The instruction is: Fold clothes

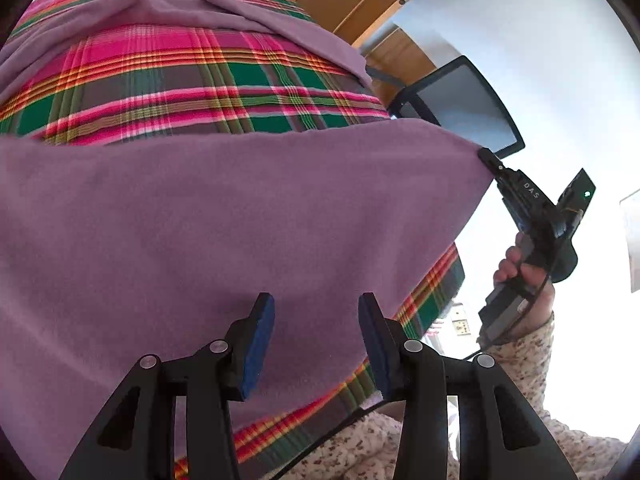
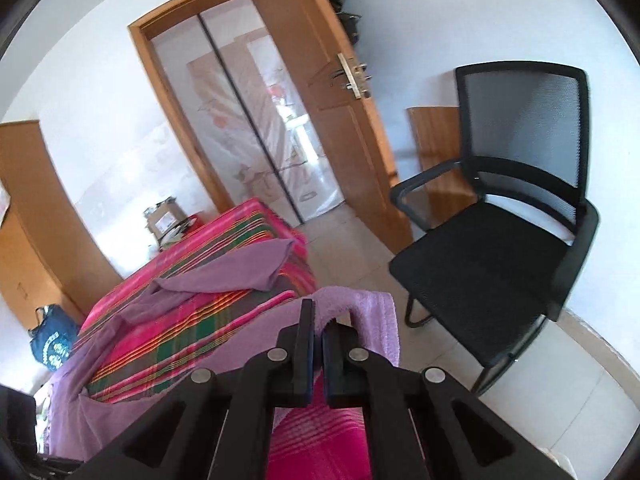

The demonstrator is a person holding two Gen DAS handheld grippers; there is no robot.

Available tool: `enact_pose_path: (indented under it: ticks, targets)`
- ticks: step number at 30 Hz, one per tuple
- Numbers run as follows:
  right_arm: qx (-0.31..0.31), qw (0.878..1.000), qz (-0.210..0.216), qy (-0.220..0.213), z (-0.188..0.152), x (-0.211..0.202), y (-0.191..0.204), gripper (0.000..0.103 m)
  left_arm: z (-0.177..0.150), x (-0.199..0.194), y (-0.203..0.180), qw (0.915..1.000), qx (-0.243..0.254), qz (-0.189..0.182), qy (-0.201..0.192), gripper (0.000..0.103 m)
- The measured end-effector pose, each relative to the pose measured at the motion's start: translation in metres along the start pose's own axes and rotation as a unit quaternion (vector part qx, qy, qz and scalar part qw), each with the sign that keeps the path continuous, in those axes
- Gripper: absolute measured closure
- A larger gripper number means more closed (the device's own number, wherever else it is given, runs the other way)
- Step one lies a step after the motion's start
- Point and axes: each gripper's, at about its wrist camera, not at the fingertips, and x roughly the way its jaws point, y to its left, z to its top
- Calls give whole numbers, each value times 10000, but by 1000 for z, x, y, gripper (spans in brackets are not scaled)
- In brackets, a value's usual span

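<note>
1. Looking along the left tongs [image 1: 316,340], I see they are spread wide apart with nothing between them. They hang just over the purple cloth [image 1: 224,216], which is pulled out wide and smooth.
2. Under the cloth lies the plaid cover [image 1: 192,80] in pink and green. I cannot tell if it is on a bed or a bench. More of the purple cloth is bunched up at the far end.
3. Off to the side, the right tongs [image 1: 486,158] pinch one corner of the purple cloth and lift it up. A hand [image 1: 520,268] in a flowery sleeve [image 1: 528,364] grips the handle.
4. Looking along the right tongs [image 2: 318,344], I see they are squeezed tight on a bit of purple cloth [image 2: 360,312]. The bit hangs over one side of them like a little flap.
5. Farther back, the rest of the cloth lies crumpled across the plaid cover [image 2: 180,336]. A black chair [image 2: 500,248] stands on the floor close by, beside a wooden door [image 2: 320,92].
6. My guess is that a fold is being made, with one corner held up. To do it well, keep the right tongs squeezed so the corner does not slip.
7. I think the left tongs should take the near edge of the cloth, so both sides travel together. Keep the cloth tight and flat, and match the edges so no bumps stay.
</note>
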Motion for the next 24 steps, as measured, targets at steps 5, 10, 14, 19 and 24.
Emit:
enact_pose_path:
  ticks: [5,10,14,19,24]
  targets:
    - [48,9997,-243,28,-3,-4,-13,100,-8,2,5,9999,-34,28,104,58]
    - [182,9983,-498,245,-21,7,-28,100,-10,2,8,9998,-118,-43,151,58]
    - [552,9965,-465,432,-33,13,-51,100,-9,2,8,9997,-143,-60,183,58]
    - [869,9932,-476,606,-45,23,-68,99,-9,1,7,9997,-111,-79,219,58]
    - [1168,9886,-505,808,-50,26,-82,94,-10,-2,11,9993,-196,-190,241,58]
